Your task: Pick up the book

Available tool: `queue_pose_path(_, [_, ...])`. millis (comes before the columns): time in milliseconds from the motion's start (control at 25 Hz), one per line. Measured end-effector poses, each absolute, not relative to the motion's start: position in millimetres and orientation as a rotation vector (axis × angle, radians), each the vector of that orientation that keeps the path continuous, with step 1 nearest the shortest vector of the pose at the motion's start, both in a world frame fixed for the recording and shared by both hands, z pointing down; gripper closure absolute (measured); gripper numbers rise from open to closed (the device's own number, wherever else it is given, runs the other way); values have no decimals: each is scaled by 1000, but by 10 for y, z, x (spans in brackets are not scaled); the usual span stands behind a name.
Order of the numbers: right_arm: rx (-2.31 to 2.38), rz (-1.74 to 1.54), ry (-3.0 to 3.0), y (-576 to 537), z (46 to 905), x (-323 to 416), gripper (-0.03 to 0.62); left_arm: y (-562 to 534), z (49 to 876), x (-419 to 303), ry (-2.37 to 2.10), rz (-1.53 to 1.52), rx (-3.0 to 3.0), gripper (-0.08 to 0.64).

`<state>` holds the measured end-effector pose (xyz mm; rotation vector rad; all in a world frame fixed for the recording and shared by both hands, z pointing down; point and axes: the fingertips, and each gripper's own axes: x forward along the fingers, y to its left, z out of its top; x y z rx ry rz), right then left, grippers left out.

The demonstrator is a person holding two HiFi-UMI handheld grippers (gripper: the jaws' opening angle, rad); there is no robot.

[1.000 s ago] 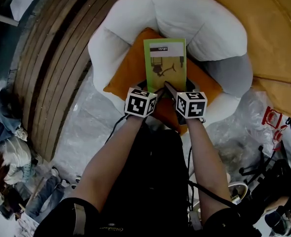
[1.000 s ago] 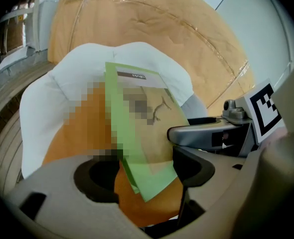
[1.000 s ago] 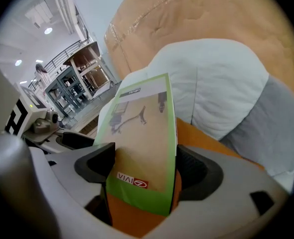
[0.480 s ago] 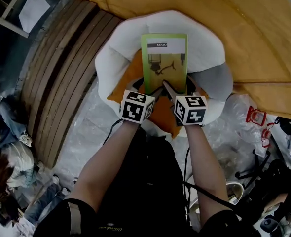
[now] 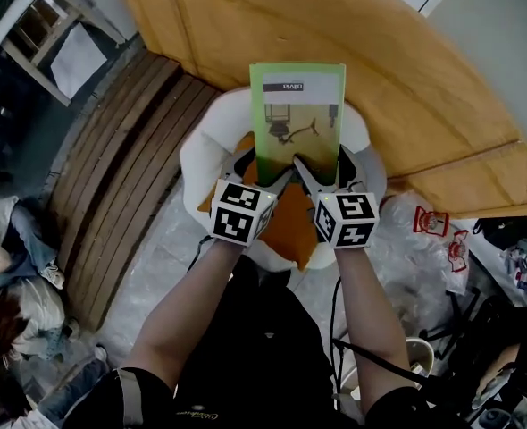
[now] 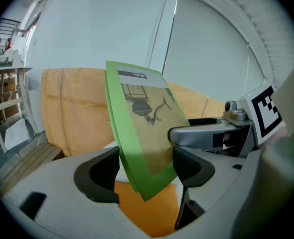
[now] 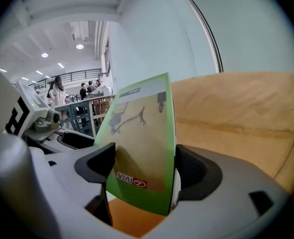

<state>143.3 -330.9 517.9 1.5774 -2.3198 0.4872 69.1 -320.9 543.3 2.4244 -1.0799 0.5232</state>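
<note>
A thin green book (image 5: 296,105) with a tan picture on its cover is held upright above an orange cushion (image 5: 290,226) that lies in a white beanbag seat (image 5: 196,159). My left gripper (image 5: 263,166) is shut on the book's lower left corner, and my right gripper (image 5: 324,164) is shut on its lower right corner. In the left gripper view the book (image 6: 142,118) slants between the jaws of the left gripper (image 6: 144,176), with the cushion (image 6: 147,218) below. In the right gripper view the book (image 7: 142,138) fills the gap of the right gripper (image 7: 142,176).
A large tan fabric mass (image 5: 406,88) rises behind the seat. Curved wooden slats (image 5: 112,177) run along the left. Crinkled plastic sheeting (image 5: 406,257) covers the floor, with a red item (image 5: 433,223) on it. People (image 5: 4,266) sit at far left.
The book has come up off the orange cushion and now stands higher and more upright, carried by both grippers, which rose with it.
</note>
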Motion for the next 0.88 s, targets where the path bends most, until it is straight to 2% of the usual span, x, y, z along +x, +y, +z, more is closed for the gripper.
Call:
queue_pose_path(400, [1699,229,-2452,-2964,3538,1438,216,-2938,3801,688,-1173,411,2633,229])
queue_pose_path(880, [1819,-45,-2584,-2717,2166,1561,222,-2771,2403,796,-1291,281,2840,229])
